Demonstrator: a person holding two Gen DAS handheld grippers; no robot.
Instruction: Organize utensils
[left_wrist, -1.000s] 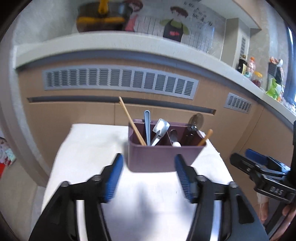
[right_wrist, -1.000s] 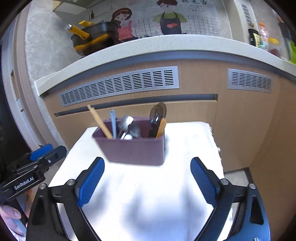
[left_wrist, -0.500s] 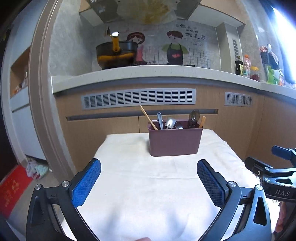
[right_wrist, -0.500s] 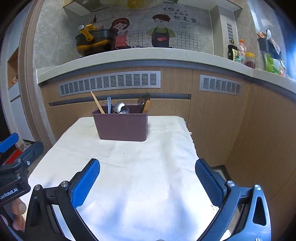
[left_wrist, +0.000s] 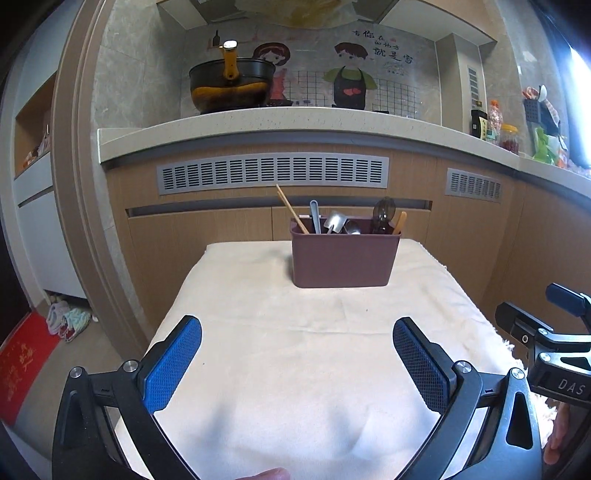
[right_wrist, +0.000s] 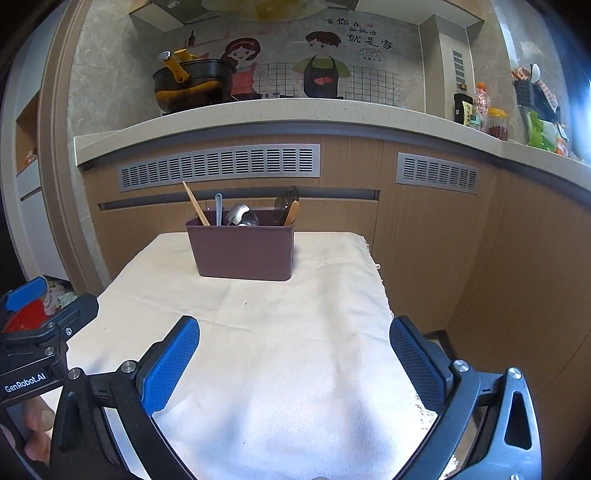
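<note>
Both cameras sit low at the near end of the worktop (left_wrist: 295, 369) and look straight across it toward the kitchen wall. The left view has the brown box (left_wrist: 345, 260) a little right of the middle. The right view has it (right_wrist: 242, 251) left of the middle. Both views share the box, cloth and cabinets.

Utensil caddy (left_wrist: 345, 260): maroon-brown. Table cloth (left_wrist: 295, 350): plain cream. Left tongs (left_wrist: 297, 360) pads (left_wrist: 173, 367): blue, fine mesh texture; black frame. Chopsticks (left_wrist: 292, 208): tan.
</note>
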